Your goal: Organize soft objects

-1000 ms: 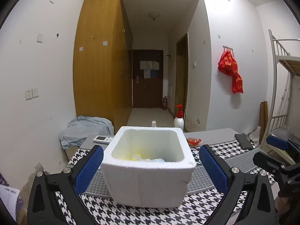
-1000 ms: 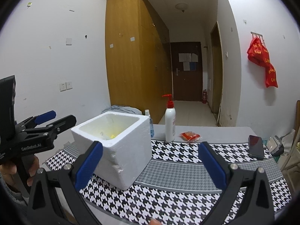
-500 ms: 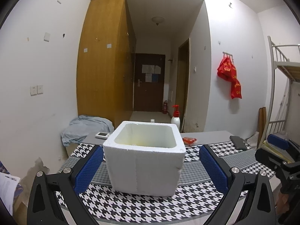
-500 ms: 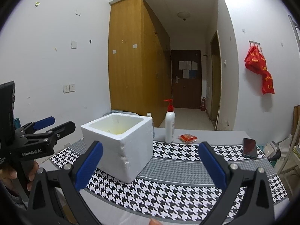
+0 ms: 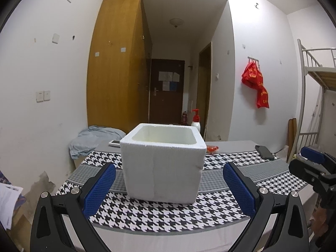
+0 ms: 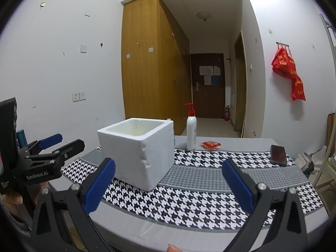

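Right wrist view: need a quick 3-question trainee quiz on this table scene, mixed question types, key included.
1. True or false: the white pump bottle with the red nozzle stands upright beside the white foam box.
2. Multiple choice: the dark phone lies A) inside the box, B) flat on the houndstooth table cloth toward its right end, C) between the right tool's fingers.
3. Fill in: the right tool and the left tool are both ____, gripping nothing.

Key: 1 true; 2 B; 3 open.
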